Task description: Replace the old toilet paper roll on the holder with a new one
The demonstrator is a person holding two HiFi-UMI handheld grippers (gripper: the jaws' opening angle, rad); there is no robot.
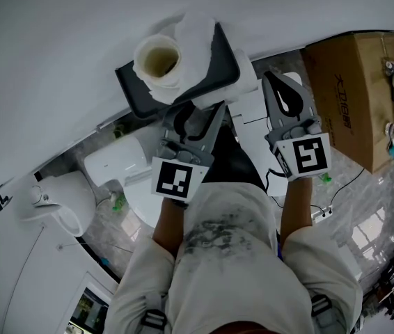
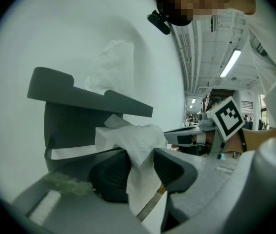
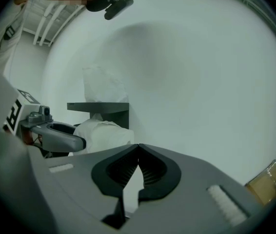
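Status, big to small.

Wall [image 1: 58, 61]: bare white, with the holder mounted on it.

Box [image 1: 350, 96]: off to our right by the wall. We can't see inside it, and we spot no full fresh roll in any view.

Holder [image 1: 223, 61]: dark grey with a shelf-type top. A white wad [image 2: 113, 69] sits on the shelf against the wall.

Roll [image 1: 156, 61]: at the holder's left end in the head view, core opening toward the camera. It has a wide cardboard core with only a thin, loose wrap on it, so we read it as the old one. The bar is hidden, so we can't tell whether the roll rides on it or is partly off.

Left gripper [image 2: 141, 162]: right at the holder, under the shelf. Its jaws are closed onto a hanging sheet of paper [image 2: 133, 135] from the roll, and the sheet fills the gap between the pads [image 2: 111, 177]. A brown strip [image 2: 152, 204] shows below the sheet. It may be the core edge, but we're not sure.

Right gripper [image 3: 138, 152]: to the right of the holder and well apart from it, jaws together with nothing in them.

Our take: early. Removal is the step in hand, and the grip looks to be on the loose tail rather than the body of the roll.

Left to do:
- get the old roll off
- put it aside
- fetch a new one
- seat it on the holder

None of that is done as far as we see.
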